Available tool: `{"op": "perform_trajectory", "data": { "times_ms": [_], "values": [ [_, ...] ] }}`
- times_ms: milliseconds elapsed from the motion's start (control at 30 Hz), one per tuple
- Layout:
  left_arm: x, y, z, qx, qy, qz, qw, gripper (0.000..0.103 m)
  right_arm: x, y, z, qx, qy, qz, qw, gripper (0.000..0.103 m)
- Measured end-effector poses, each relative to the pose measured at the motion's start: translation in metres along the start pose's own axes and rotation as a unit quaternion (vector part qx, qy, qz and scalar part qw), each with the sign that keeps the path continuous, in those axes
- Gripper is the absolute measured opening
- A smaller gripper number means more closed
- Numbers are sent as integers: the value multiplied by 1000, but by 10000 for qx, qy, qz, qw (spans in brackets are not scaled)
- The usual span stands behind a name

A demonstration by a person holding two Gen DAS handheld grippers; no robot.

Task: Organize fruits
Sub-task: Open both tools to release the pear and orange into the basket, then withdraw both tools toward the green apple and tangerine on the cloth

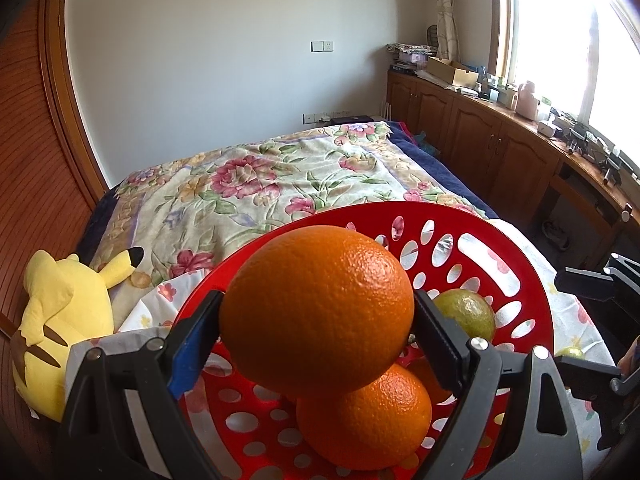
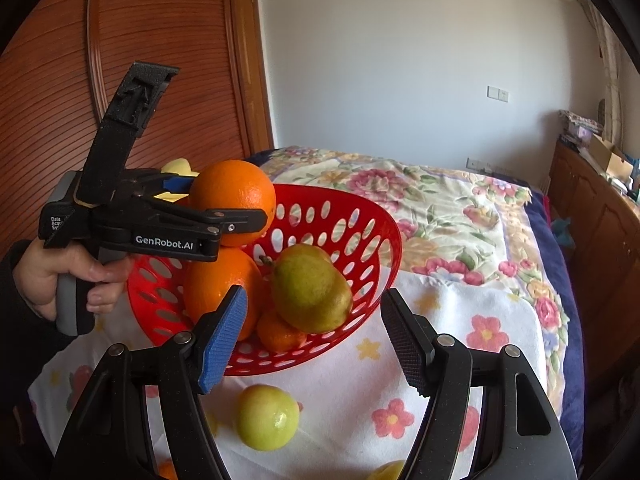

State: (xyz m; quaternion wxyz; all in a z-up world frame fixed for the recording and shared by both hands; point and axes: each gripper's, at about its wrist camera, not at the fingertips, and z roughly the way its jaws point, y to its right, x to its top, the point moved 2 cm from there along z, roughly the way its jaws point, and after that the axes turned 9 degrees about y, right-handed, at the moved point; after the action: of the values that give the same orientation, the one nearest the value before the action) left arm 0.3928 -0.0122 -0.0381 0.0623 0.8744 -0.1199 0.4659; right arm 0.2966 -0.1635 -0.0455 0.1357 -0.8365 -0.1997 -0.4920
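Note:
My left gripper [image 1: 316,316] is shut on a large orange [image 1: 316,312] and holds it over the red perforated basket [image 1: 532,280]. The right wrist view shows that gripper [image 2: 240,204] with the orange [image 2: 232,196] above the basket [image 2: 360,216]. In the basket lie another orange [image 2: 216,284], a green-yellow pear [image 2: 308,288] and a small orange fruit [image 2: 280,332]. My right gripper [image 2: 312,336] is open and empty in front of the basket. A pale green fruit [image 2: 266,416] lies on the cloth below it.
The basket stands on a white flowered cloth [image 2: 460,320] over a floral bedspread [image 1: 260,184]. A yellow plush toy [image 1: 60,320] lies at the left. Wooden cabinets [image 1: 480,136] line the right wall. More fruit shows at the bottom edge [image 2: 388,472].

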Motion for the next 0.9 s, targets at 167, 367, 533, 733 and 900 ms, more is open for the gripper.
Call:
{"op": "perform_trajectory", "data": {
  "times_ms": [167, 367, 533, 733, 900],
  "values": [
    [1, -2, 2, 52, -27, 16, 10000, 91, -3, 0, 0, -18, -9, 24, 10000, 72],
    [-1, -1, 1, 48, -62, -111, 9999, 91, -3, 3, -4, -120, 14, 97, 9999, 76],
    [-2, -1, -2, 86, -41, -156, 9998, 91, -5, 6, -10, -199, 41, 155, 9997, 77],
    [-2, -2, -6, 124, -38, -238, 9996, 91, -8, 10, -16, -255, 33, 221, 9994, 78],
    [5, -3, -14, 170, 121, -221, 9995, 92, -11, 11, -21, -279, 28, 287, 9992, 78]
  ]
}}
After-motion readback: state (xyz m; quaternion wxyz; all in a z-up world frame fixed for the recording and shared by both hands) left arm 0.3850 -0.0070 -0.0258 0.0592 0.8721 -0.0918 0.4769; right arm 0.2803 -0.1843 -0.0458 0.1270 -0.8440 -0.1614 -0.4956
